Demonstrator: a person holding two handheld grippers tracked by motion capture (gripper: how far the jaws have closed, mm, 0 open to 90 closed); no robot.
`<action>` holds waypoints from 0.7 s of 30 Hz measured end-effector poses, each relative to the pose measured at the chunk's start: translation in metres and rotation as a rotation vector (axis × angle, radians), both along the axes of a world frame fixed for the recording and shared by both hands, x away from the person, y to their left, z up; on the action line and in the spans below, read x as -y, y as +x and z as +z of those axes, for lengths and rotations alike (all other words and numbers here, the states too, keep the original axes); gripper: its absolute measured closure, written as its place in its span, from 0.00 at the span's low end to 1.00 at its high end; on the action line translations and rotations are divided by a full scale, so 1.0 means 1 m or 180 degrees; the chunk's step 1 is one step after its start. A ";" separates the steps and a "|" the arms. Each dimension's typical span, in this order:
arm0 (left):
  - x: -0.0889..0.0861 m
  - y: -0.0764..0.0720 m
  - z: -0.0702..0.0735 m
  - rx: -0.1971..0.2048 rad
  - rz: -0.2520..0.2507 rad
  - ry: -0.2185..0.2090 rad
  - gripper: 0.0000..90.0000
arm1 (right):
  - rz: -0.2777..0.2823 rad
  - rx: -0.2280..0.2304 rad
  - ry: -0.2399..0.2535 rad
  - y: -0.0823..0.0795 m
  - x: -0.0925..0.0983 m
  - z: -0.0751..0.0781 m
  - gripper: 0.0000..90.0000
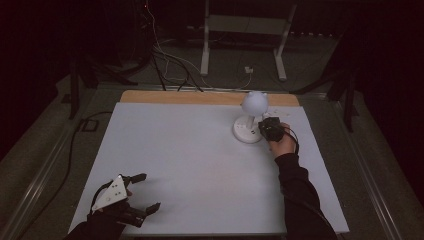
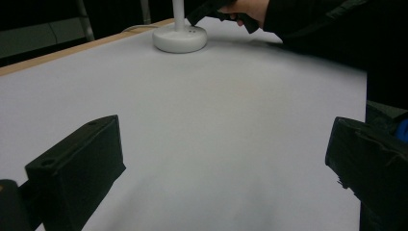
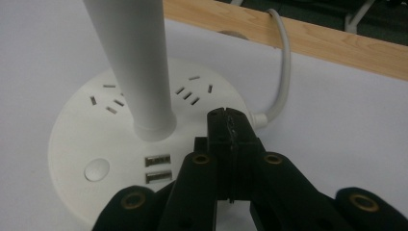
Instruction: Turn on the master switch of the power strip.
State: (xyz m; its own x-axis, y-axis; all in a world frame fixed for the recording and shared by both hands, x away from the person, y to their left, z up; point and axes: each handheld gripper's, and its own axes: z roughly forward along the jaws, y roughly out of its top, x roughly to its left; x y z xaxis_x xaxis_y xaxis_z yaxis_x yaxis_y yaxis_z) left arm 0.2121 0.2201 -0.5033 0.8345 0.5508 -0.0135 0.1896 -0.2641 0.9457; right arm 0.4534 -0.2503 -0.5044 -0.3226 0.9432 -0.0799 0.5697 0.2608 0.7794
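Over lamp base (image 3: 96, 144), closed right claw (image 3: 230, 118)

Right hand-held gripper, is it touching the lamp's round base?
Cannot tell. In the right gripper view the shut right hand-held gripper overlaps the lamp base beside the USB ports, but neither contact nor gap shows plainly.

bench (image 1: 190, 165): white top, bare over most of its surface | wooden edge strip (image 1: 175, 97): along the bench's far side | metal stand legs (image 1: 205, 45): pale, on the floor beyond the bench | loose cables (image 1: 167, 60): white and dark, trailing over the floor behind the bench | surroundings: dark
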 end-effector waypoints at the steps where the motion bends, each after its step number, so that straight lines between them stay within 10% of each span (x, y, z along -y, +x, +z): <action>1: 0.000 0.000 0.000 0.0001 -0.0001 0.0002 0.00 | 0.0000 -0.0002 0.0008 0.000 0.000 0.000 1.00; 21: 0.001 -0.001 0.000 0.0004 -0.0013 0.0008 0.00 | 0.0060 0.0051 -0.0061 0.000 -0.001 -0.005 1.00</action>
